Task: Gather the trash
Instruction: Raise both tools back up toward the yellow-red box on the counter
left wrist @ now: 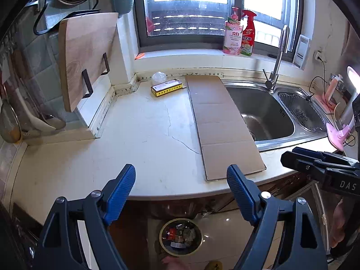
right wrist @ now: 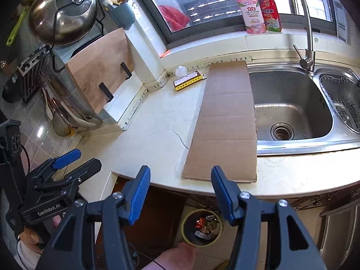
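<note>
Trash on the counter: a flattened cardboard strip [left wrist: 221, 121], a yellow-and-brown box [left wrist: 167, 87] and a crumpled clear plastic wrapper [left wrist: 158, 77].
Cardboard strip: lies flat along the right part of the countertop [left wrist: 139, 139], running from the back edge to the front edge; its right side overlaps the rim of the sink [left wrist: 258, 110].
Box: lies flat near the back edge, just left of the cardboard's far end, set at a slant.
Wrapper: sits at the back edge close behind the box; whether they touch cannot be told.
Trash bin: a round bin [right wrist: 201, 227] stands on the floor below the counter's front edge, with mixed wrappers inside.
Left gripper [left wrist: 181, 181]: hangs over the front edge of the countertop, blue pads spread wide, nothing between them.
Right gripper [right wrist: 181, 182]: hangs over the front edge at the near end of the cardboard, pads parted with a clear gap, holding nothing, not touching the strip.
Sink: steel double basin at the right, a faucet [left wrist: 277, 60] rising at its back edge, a wire basket in the small basin.
Windowsill: a pink bottle [left wrist: 232, 36] and a red spray bottle [left wrist: 248, 34] stand side by side behind the sink.
Left back corner: a wooden cutting board [left wrist: 86, 60] stands tilted in a black rack; a steel pot lid [right wrist: 61, 13] hangs above it.
Person: a hand grips the left gripper's handle, at the lower left of the right wrist view.
</note>
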